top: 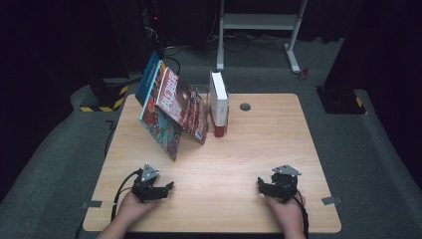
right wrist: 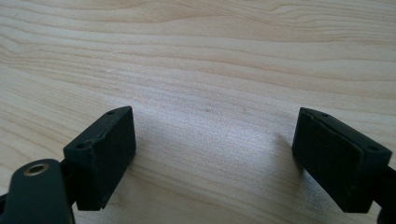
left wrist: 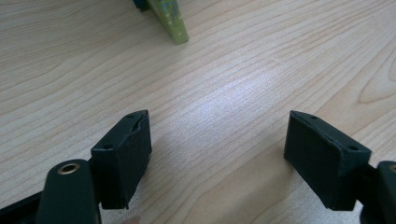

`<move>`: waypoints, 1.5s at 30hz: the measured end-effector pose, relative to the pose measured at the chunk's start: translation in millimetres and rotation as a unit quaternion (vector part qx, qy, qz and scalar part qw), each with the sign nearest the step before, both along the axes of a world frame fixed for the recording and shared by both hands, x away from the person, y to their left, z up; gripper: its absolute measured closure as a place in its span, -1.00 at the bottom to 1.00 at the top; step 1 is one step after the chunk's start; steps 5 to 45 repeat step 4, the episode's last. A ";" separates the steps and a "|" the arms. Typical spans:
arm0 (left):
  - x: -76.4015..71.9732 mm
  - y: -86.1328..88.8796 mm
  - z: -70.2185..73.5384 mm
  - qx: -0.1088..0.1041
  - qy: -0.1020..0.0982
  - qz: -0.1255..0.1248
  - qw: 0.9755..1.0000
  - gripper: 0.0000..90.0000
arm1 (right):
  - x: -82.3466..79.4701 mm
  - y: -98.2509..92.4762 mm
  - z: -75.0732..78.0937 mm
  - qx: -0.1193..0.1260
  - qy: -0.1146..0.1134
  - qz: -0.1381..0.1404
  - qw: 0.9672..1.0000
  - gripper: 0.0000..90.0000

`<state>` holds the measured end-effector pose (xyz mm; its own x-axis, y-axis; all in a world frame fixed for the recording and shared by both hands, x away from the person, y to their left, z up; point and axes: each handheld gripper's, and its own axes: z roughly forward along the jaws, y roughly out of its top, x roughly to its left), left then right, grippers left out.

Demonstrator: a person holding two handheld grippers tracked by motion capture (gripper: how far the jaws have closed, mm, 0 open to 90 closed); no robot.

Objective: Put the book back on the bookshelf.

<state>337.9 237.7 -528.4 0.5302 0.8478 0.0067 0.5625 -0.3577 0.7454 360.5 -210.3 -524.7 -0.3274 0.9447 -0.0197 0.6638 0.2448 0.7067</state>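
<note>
Two hand-held grippers rest low over a light wooden table (top: pixel 234 149). Near the front left edge my left gripper (top: pixel 166 188) points right, open with nothing between its fingers; in the left gripper view (left wrist: pixel 217 154) its jaws stand wide over bare wood. At the front right my right gripper (top: pixel 261 183) points left, also open and empty, and its jaws in the right gripper view (right wrist: pixel 215 158) frame bare wood. At the back left, colourful books (top: pixel 171 107) lean to the right against an upright white and red book (top: pixel 219 102). A green corner of a leaning book (left wrist: pixel 173 25) shows ahead of the left gripper.
A round grey cable hole (top: pixel 245 106) sits in the table's back middle. Behind the table stands a white metal frame (top: pixel 259 22) on grey carpet. Dark equipment with yellow-black tape (top: pixel 107 97) lies off the back left corner.
</note>
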 end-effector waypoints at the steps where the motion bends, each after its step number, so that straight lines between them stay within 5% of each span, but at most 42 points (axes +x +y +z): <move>1: 0.1 0.0 0.0 0.000 0.000 0.000 1.000 -0.49 | 0.0 0.0 0.0 0.000 0.000 0.000 1.000 -0.70; 45: 0.2 0.0 0.0 0.000 0.000 -0.001 1.000 -0.49 | 0.0 0.1 0.0 0.000 0.000 0.000 1.000 -0.70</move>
